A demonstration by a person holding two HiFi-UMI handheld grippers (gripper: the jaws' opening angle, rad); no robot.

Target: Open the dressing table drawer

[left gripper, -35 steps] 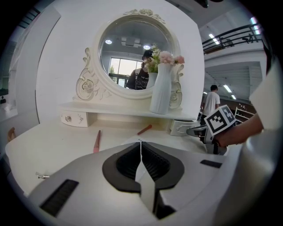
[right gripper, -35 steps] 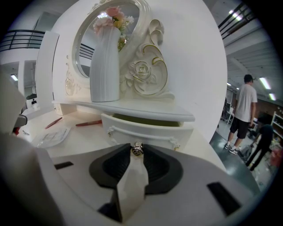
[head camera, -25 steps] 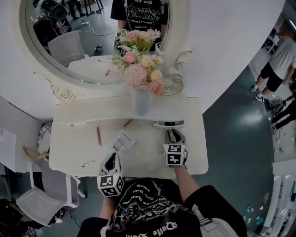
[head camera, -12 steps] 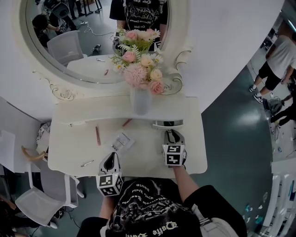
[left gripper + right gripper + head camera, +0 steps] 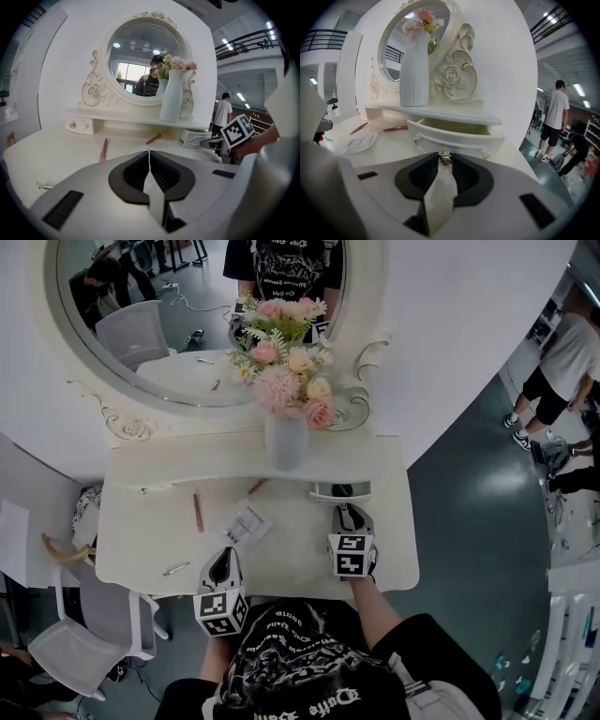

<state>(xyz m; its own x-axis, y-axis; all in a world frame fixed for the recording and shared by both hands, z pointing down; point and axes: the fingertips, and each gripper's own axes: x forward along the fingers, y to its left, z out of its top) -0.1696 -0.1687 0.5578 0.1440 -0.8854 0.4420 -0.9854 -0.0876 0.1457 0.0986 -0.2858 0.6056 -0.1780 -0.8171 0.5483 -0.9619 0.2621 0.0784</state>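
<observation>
The small right-hand drawer [image 5: 340, 490] of the white dressing table [image 5: 141, 549] stands pulled partly out from under the shelf, and its pale green inside [image 5: 454, 126] shows. My right gripper [image 5: 348, 511] is shut on the drawer's little metal knob [image 5: 446, 158], which is pinched between the jaw tips at the drawer front [image 5: 454, 142]. My left gripper [image 5: 225, 565] hovers over the table's front edge, shut with nothing in it [image 5: 149, 152]. From the left gripper view the open drawer [image 5: 193, 138] and the right gripper [image 5: 212, 143] are at the right.
A white vase of pink flowers [image 5: 286, 444] stands on the shelf before the oval mirror [image 5: 187, 324]. A second small drawer [image 5: 79, 125] sits at the left. Two red pencils [image 5: 199, 514], a clear packet [image 5: 246, 524] and a metal clip [image 5: 178, 569] lie on the tabletop. A person [image 5: 562, 362] stands at the right.
Both grippers and the drawer hold their places. Only the people reflected in the mirror have shifted.
</observation>
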